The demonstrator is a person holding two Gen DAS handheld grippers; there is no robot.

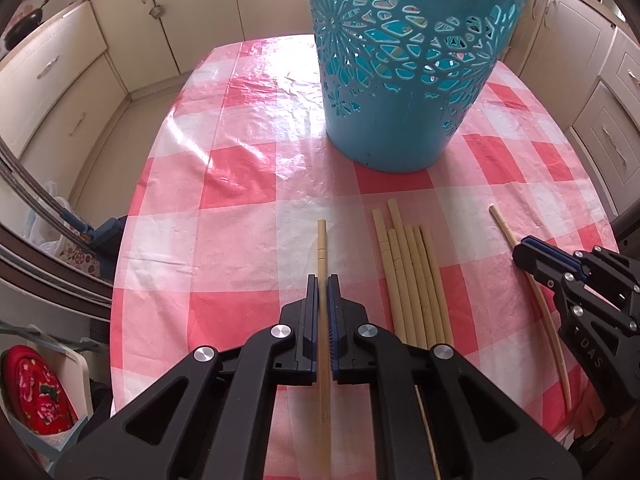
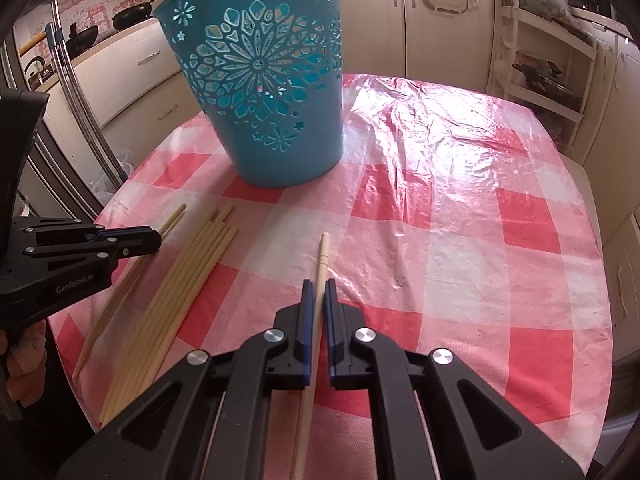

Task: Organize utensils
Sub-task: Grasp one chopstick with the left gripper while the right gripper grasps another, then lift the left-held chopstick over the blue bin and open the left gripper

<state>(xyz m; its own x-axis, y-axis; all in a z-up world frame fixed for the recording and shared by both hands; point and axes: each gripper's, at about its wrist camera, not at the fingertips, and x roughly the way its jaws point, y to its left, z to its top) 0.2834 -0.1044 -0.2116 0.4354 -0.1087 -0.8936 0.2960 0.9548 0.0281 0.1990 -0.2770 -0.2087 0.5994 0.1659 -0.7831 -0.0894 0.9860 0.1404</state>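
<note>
My left gripper [image 1: 322,280] is shut on a single pale wooden chopstick [image 1: 321,244] that sticks out ahead of its fingers, low over the checked tablecloth. Its mate, my right gripper [image 2: 319,284], is shut on another chopstick [image 2: 323,252]. Each gripper also shows in the other's view: the right gripper [image 1: 524,248] at the right edge and the left gripper [image 2: 154,236] at the left edge. Between them, a bundle of several chopsticks [image 1: 412,276] [image 2: 192,276] lies flat on the cloth. A tall blue cut-out plastic basket [image 1: 404,64] [image 2: 264,92] stands upright beyond the bundle.
The red-and-white checked plastic cloth [image 1: 240,184] covers a small table whose edges drop off close on both sides. Cream kitchen cabinets [image 1: 64,80] surround it, with pans [image 2: 132,14] on the counter and a white shelf rack [image 2: 548,64] at the back right.
</note>
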